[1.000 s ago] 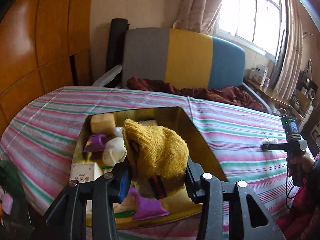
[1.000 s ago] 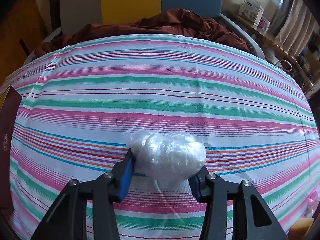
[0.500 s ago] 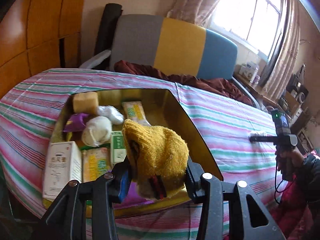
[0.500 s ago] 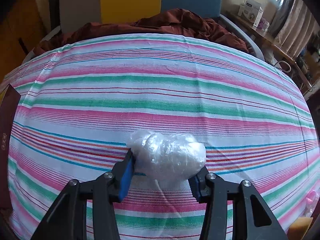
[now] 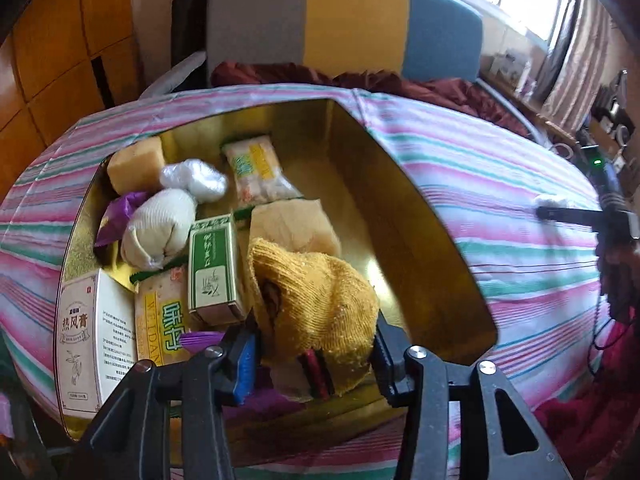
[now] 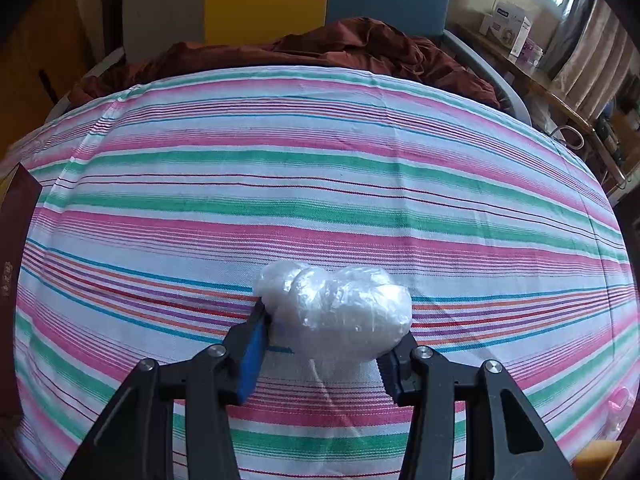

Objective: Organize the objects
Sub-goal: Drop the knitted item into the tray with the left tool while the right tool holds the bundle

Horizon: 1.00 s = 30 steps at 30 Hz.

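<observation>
The left gripper hangs over the near end of the gold tin with the yellow sock between its fingers, and those fingers are opening. The sock is bunched and leaning, and whether the pads still press on it is hard to tell; my guess is it is at the point of release. The tin is already crowded — a green box, a white cloth bundle, a snack packet, a white carton and a beige cloth fill most of the floor. The main risk is the sock landing on top of the green box or the near rim and rolling out onto the striped cloth, since it is soft and tall. It could also catch on a finger pad as the grip lets go and be dragged back out if the hand lifts away early.

The right gripper sits well apart from the tin, low over the striped bench cover, its fingers partly closed on a white plastic-wrapped bundle. That wrap looks slick and squashy — a light pinch may let it slide out on the lift, and a hard one could tear the film. Only the sides are gripped, so it may sag and tip forward.
</observation>
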Each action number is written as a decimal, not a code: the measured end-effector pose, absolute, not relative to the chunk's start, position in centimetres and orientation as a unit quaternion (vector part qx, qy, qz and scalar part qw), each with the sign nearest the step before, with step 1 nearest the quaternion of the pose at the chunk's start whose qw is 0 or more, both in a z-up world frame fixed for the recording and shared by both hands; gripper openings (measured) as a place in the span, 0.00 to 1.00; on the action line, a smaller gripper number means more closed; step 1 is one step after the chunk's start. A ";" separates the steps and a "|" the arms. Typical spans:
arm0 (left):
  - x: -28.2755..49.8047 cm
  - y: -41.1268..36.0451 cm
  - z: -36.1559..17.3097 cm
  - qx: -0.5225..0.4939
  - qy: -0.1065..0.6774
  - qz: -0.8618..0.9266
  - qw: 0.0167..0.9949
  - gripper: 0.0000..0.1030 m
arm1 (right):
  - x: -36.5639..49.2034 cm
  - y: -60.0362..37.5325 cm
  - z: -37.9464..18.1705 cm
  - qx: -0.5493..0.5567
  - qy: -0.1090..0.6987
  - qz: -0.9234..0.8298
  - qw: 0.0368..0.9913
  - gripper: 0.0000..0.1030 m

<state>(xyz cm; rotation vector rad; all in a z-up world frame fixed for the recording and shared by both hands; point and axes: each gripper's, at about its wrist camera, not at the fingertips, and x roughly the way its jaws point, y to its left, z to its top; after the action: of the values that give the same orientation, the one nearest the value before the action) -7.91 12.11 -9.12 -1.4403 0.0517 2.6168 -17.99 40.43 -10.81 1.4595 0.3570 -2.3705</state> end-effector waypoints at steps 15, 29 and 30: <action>-5.5 12.4 -7.3 -0.424 0.052 0.901 0.067 0.57 | -17.8 40.4 -10.7 0.508 0.133 -0.834 0.168 0.48; -3.1 9.5 -3.1 -0.363 0.028 0.931 0.023 0.57 | -13.6 36.2 -6.5 0.478 0.106 -0.842 0.227 0.47; -3.0 9.2 -3.0 -0.361 0.025 0.932 0.018 0.57 | -12.9 35.2 -5.9 0.473 0.105 -0.841 0.241 0.47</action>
<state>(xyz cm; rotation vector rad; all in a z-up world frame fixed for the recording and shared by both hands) -2.96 9.20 -2.96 -1.1209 0.0774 2.8947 -12.90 35.15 -5.93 1.2926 0.2861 -2.3006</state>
